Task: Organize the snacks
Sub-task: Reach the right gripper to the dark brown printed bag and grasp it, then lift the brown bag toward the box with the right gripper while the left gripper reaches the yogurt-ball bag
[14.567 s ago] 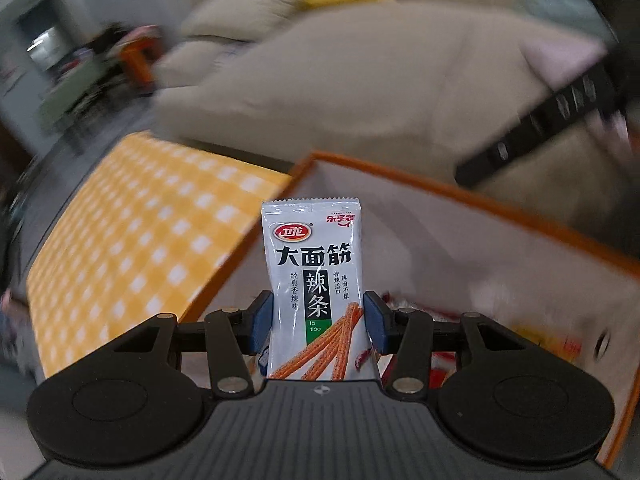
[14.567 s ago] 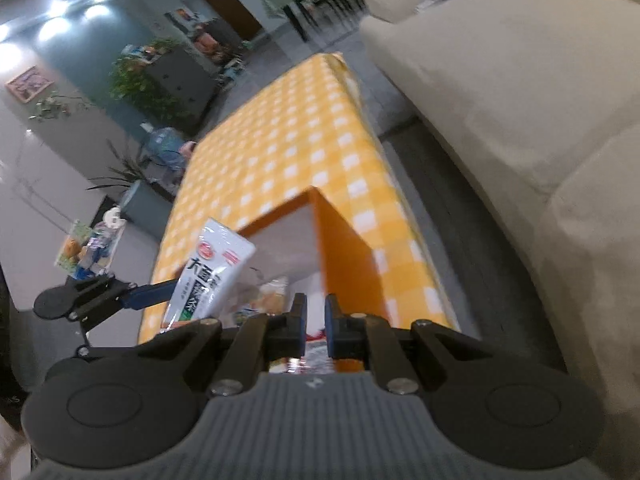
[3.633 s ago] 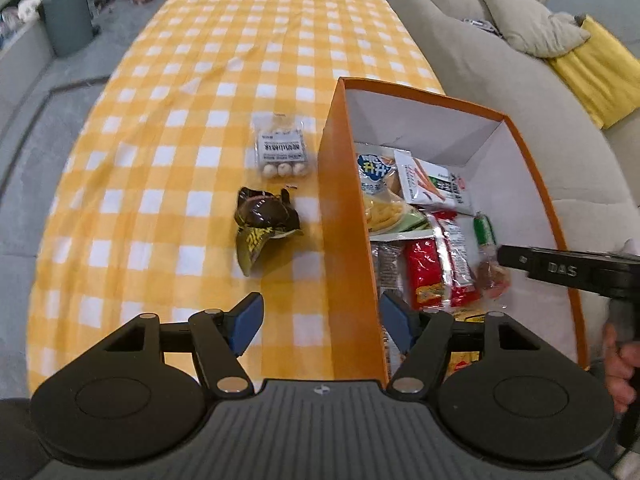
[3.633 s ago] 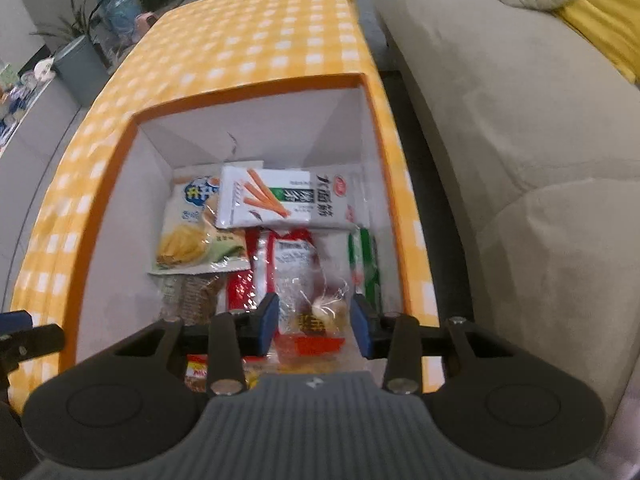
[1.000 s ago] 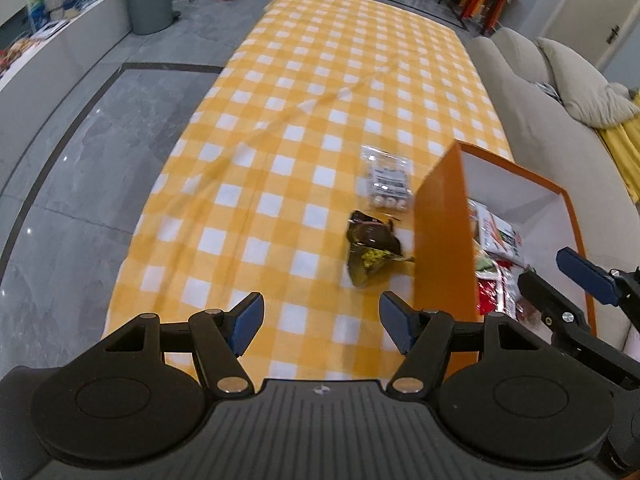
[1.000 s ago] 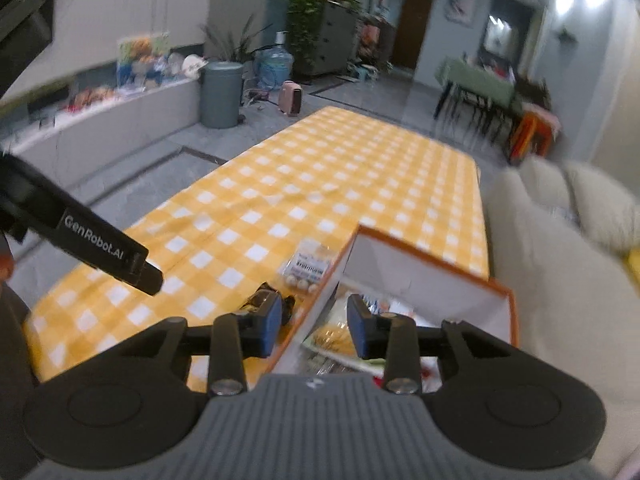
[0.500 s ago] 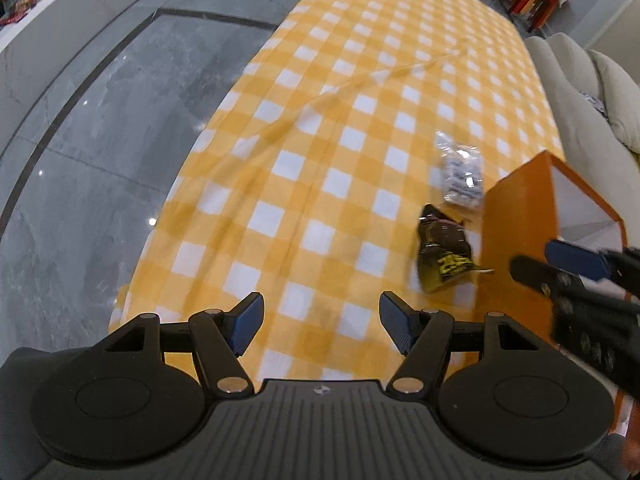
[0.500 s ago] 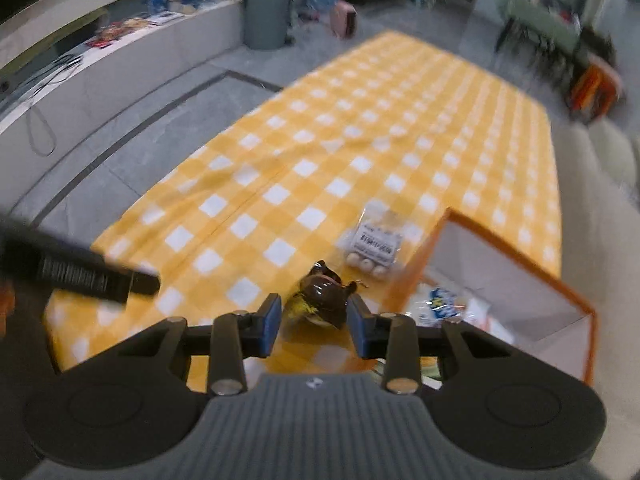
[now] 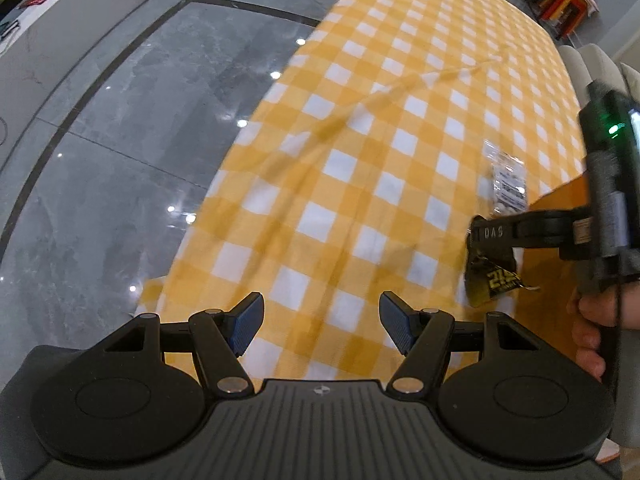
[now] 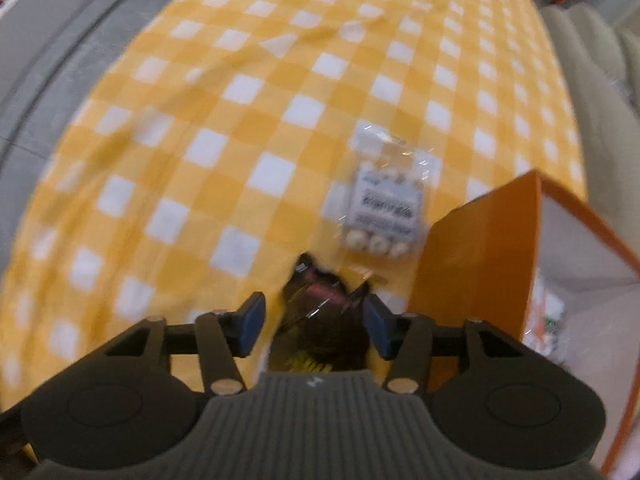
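Dark crinkled foil snack packet [image 10: 320, 320] with yellow print, glossy, lying on the desk [image 10: 240, 152] under a creased yellow-and-white checked cloth, just left of the orange box [image 10: 476, 264]. Clear plastic pack of small pale round snacks [image 10: 384, 208] slightly farther off. Right gripper [image 10: 312, 320] over the dark packet, blue-padded fingers opening, packet between them, not pressed. Left gripper [image 9: 322, 326] spread wide over bare cloth, empty. Polished grey marble floor [image 9: 120, 140] left, beige sofa [image 10: 600, 60] far right.
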`<state>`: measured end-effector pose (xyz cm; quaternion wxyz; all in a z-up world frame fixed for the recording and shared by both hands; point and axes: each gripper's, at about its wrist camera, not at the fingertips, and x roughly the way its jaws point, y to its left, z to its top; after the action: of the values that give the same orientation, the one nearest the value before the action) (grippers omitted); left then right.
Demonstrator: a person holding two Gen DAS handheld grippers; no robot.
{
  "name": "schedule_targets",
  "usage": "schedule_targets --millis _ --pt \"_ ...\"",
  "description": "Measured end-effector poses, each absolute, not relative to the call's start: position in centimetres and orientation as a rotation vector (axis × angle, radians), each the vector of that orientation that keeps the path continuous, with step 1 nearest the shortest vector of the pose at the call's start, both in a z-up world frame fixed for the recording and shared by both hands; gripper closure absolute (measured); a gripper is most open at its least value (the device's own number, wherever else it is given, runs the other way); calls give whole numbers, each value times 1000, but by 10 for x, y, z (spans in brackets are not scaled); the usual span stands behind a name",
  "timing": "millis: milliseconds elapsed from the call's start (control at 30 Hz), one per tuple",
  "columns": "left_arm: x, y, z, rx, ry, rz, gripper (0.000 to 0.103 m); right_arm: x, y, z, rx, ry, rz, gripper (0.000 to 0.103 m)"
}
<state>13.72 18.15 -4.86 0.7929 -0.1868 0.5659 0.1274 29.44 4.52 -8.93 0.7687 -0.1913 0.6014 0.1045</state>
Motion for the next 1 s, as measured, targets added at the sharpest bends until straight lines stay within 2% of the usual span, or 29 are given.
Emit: schedule_targets --millis 233,600,1000 --pt "135 187 -48 -405 1212 285 25 306 45 -112 -406 1339 188 47" --pt "137 184 -49 -372 1219 296 25 302 45 -118 -417 1336 242 55" --pt "135 185 -46 -394 1200 284 25 277 36 -78 -214 1295 386 56"
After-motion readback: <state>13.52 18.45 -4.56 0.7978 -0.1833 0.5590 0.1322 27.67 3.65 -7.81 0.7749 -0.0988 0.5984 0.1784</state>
